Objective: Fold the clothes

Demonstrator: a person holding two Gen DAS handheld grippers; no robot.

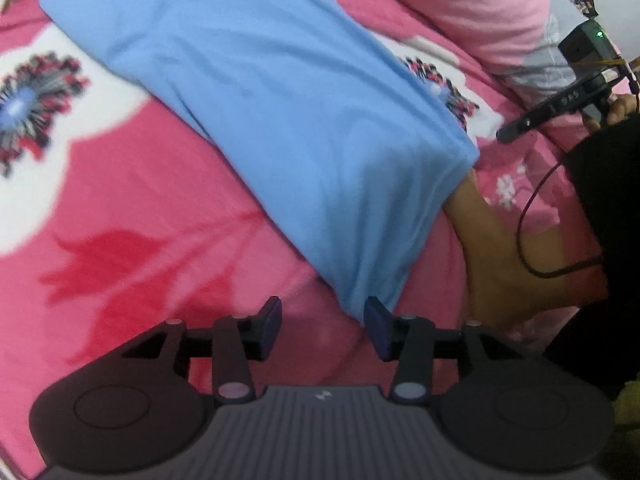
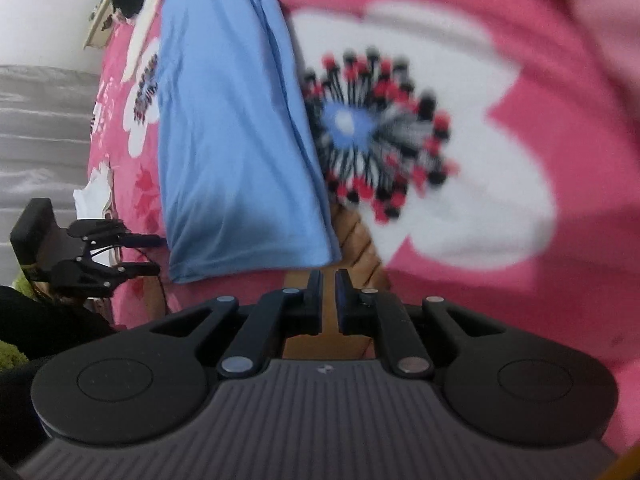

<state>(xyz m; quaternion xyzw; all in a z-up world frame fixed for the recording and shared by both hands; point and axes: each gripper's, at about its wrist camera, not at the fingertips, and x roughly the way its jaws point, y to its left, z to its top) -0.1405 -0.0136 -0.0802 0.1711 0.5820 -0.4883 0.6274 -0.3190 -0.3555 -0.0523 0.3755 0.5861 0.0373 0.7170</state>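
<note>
On the bed, a light blue garment (image 1: 280,120) lies folded into a long band across a pink floral blanket (image 1: 120,240); its near end drapes over a bare leg (image 1: 492,248). Same garment in the right wrist view (image 2: 232,140), running away from the camera, with the leg (image 2: 360,240) showing under its near right corner.

Surroundings: a pink pillow (image 1: 480,12) beyond the garment. Black cable (image 1: 532,208) loops across the leg near a dark sleeve. Large white flower print with red-and-black centre (image 2: 380,136) just right of the garment. A grey curtain or striped wall (image 2: 40,128) at far left; cannot tell which. Dark clutter by a pale wall at the bed's far end, blurred.

Left gripper (image 1: 323,326): fingers wide apart, nothing between them, hovering low over the blanket; right fingertip just beside the garment's near edge, contact uncertain. It also appears at left in the right wrist view (image 2: 148,254), beside the garment's corner.

Right gripper (image 2: 328,292): fingers narrow, small gap, holding nothing, above the leg just short of the garment's hem. Seen side-on from the left wrist (image 1: 508,132), clear of the cloth.
</note>
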